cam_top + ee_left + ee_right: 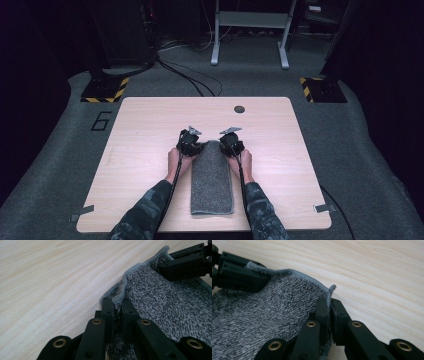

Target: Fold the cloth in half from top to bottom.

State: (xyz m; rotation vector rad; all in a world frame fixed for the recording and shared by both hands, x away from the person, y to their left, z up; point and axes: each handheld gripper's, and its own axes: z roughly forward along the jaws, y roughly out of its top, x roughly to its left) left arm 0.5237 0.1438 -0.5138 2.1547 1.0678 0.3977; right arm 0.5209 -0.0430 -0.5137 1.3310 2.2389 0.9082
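A grey speckled towel (212, 179) lies folded into a long narrow strip on the wooden table (145, 125), running from the middle toward the near edge. My left gripper (192, 145) is shut on the towel's far left corner, and its jaws pinch the hemmed edge of the towel (160, 300). My right gripper (231, 144) is shut on the far right corner, with the towel's hem (331, 290) sticking up between its jaws. Each gripper view also shows the other gripper across the cloth. Both corners are lifted slightly off the wood.
A round cable hole (239, 109) sits near the table's far edge. Bare wood lies left, right and beyond the towel. The person's forearms in camouflage sleeves (145, 210) come in from the bottom. Stands with striped bases (106, 89) and cables are on the floor beyond.
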